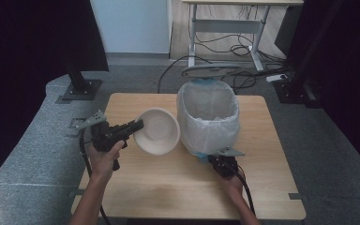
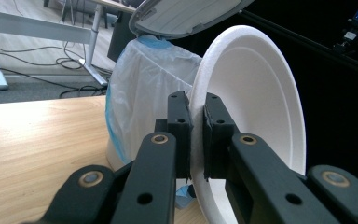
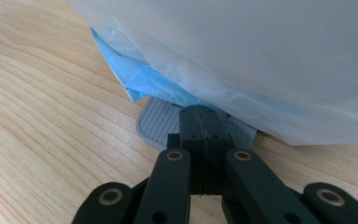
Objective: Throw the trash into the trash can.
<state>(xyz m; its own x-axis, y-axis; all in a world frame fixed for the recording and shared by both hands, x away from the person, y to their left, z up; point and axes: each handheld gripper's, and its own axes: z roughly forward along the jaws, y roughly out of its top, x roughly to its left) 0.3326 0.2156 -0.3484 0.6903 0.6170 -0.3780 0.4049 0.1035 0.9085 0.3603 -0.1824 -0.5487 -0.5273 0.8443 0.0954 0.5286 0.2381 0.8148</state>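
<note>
1. Nearest the camera in the high view are my own forearms, coming in from the bottom edge. My left gripper is clamped on the rim of a white foam bowl, and my right gripper sits low at the foot of the pedal bin.

2. In the left gripper view the two pads pinch the bowl's rim from either side, one on the outside and one on the inside. The bowl is off the table, tipped on edge, just left of the bin with its hollow facing up and toward me.

3. My right jaws are pressed together with nothing between them, tips down on the grey ribbed pedal under the bag's blue edge. The lid stands up, so I judge that my press is what keeps it open.

4. To do this well, I should keep steady weight on the pedal while the left hand carries the bowl over the bin's mouth. Foam dents easily, so the pinch need only be as firm as it is. I should clear the near rim before tipping or letting go.

5. The bowl looks empty, as far as its inside shows. The bin is lined with a whitish bag (blue at the folds); I see nothing lying in the part of its inside that shows.
</note>
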